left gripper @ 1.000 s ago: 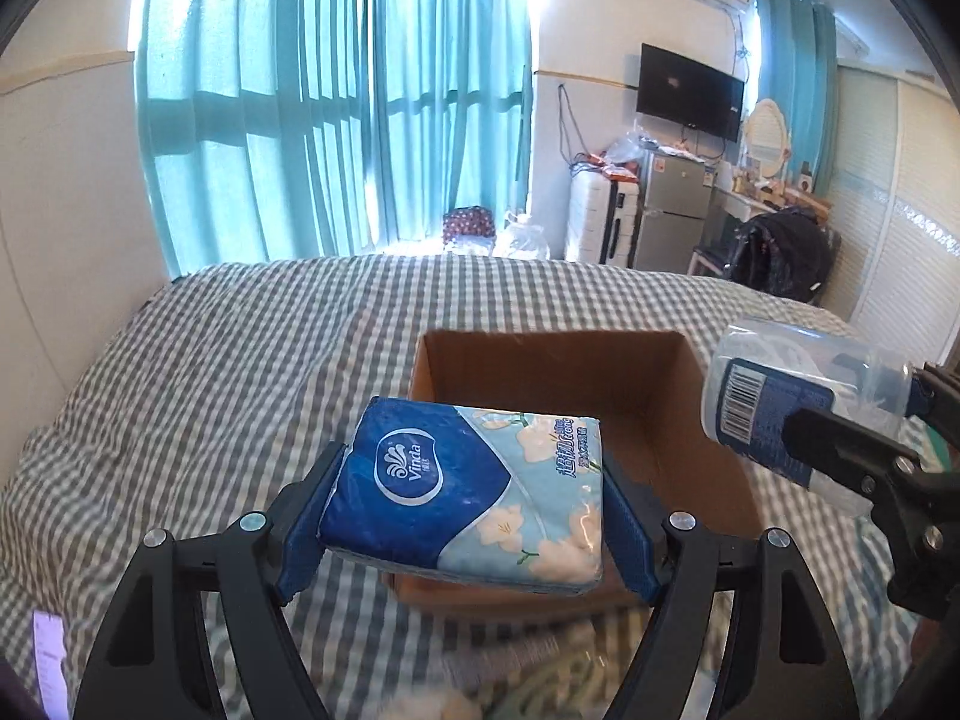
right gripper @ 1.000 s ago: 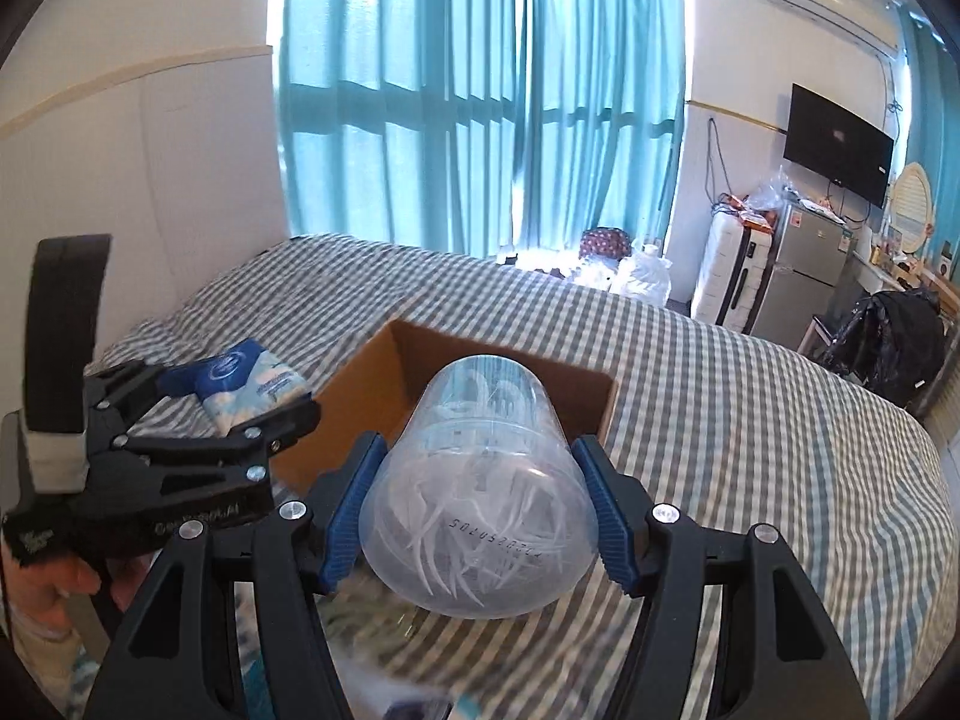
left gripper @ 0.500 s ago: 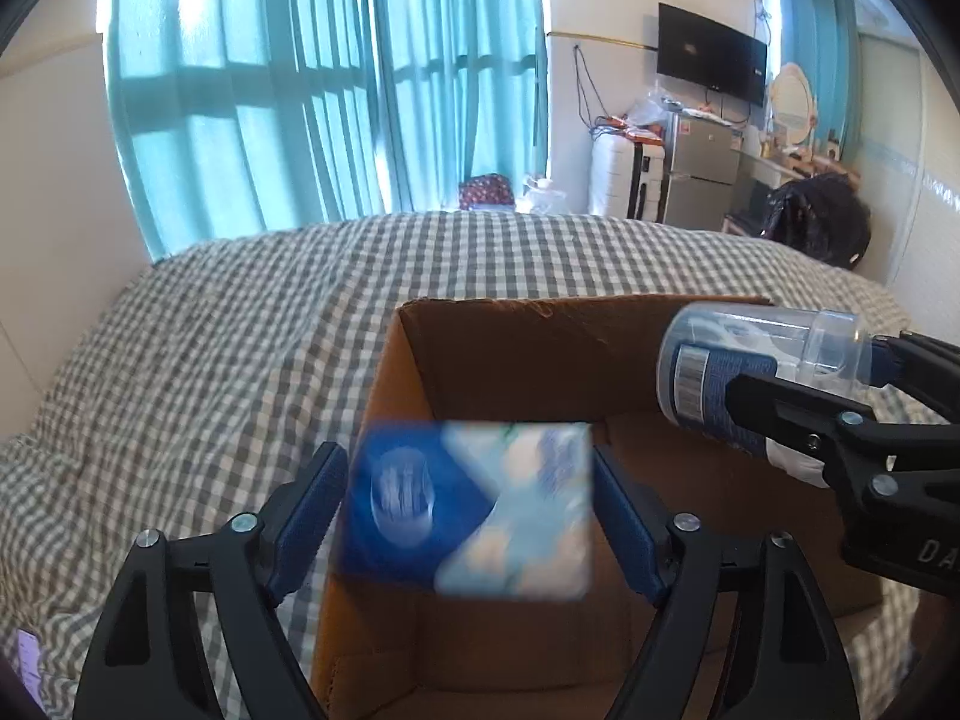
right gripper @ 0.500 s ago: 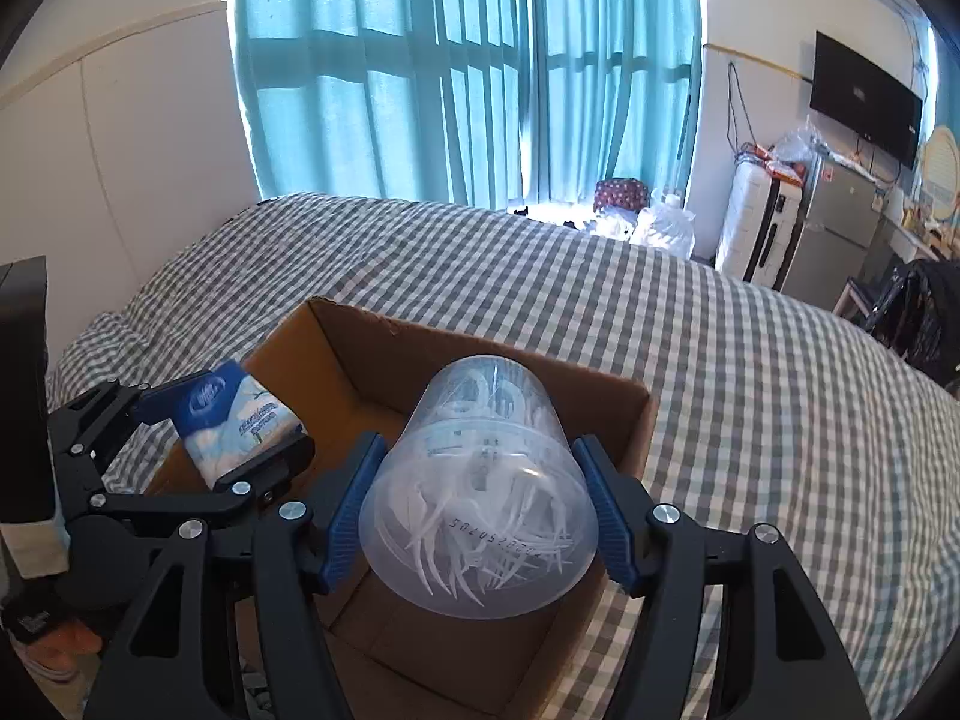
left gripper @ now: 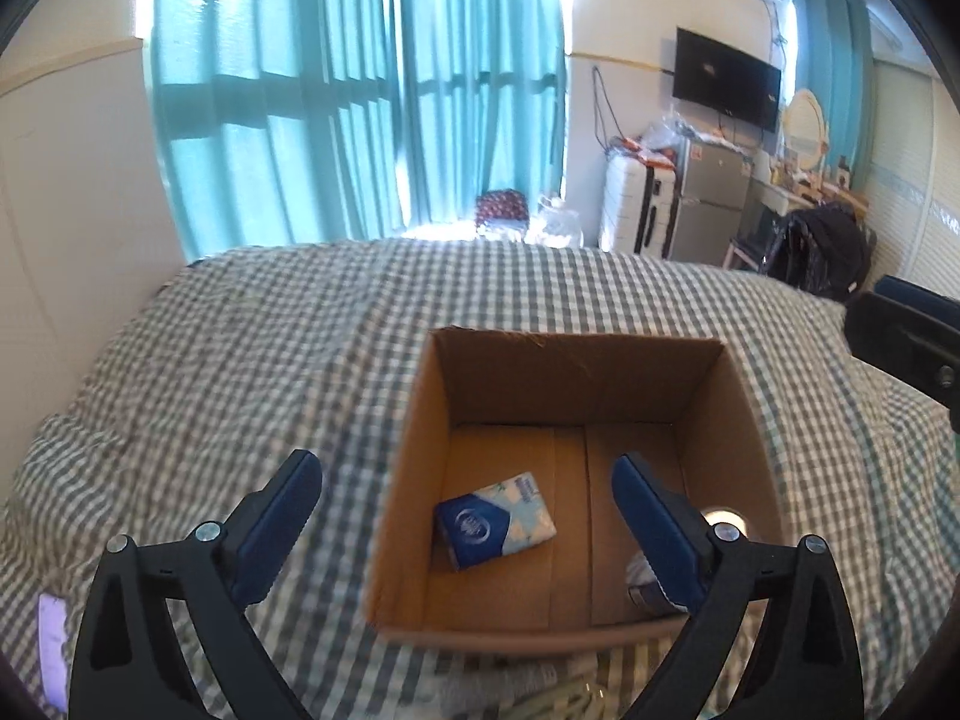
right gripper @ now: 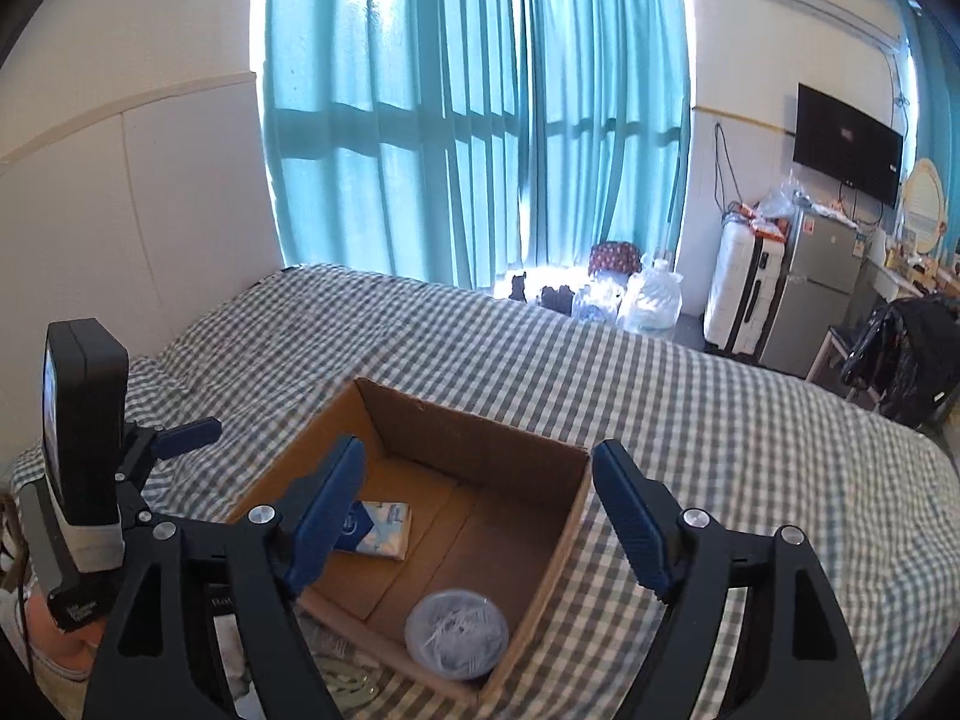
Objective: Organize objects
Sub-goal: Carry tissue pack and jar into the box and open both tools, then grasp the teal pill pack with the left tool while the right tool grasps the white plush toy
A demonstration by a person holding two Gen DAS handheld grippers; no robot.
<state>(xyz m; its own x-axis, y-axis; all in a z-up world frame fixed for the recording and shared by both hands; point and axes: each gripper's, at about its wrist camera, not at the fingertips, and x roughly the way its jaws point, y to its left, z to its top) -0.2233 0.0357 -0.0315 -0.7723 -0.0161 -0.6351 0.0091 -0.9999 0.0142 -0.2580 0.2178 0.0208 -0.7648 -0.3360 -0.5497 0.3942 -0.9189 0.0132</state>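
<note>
An open cardboard box [left gripper: 576, 372] sits on the checked bed; it also shows in the right wrist view [right gripper: 564, 516]. A blue tissue pack [left gripper: 495, 519] lies on its floor at the left; the right wrist view shows it too [right gripper: 381, 531]. A clear plastic jar of white picks [right gripper: 456, 633] stands in the box's near right corner, partly hidden behind my finger in the left wrist view [left gripper: 645, 582]. My left gripper [left gripper: 465, 516] is open and empty above the box. My right gripper [right gripper: 477, 510] is open and empty above it too.
The grey-checked bed [left gripper: 252, 360] spreads around the box. Loose items lie at the bed's near edge [right gripper: 342, 678]. Teal curtains [right gripper: 468, 120], a suitcase and a fridge [right gripper: 822, 300] stand beyond the bed's far end. The left gripper's body shows at the left [right gripper: 90, 456].
Both grippers opened and pulled up and back. The tissue pack dropped from the left gripper and the jar from the right gripper; both now rest inside the box.
</note>
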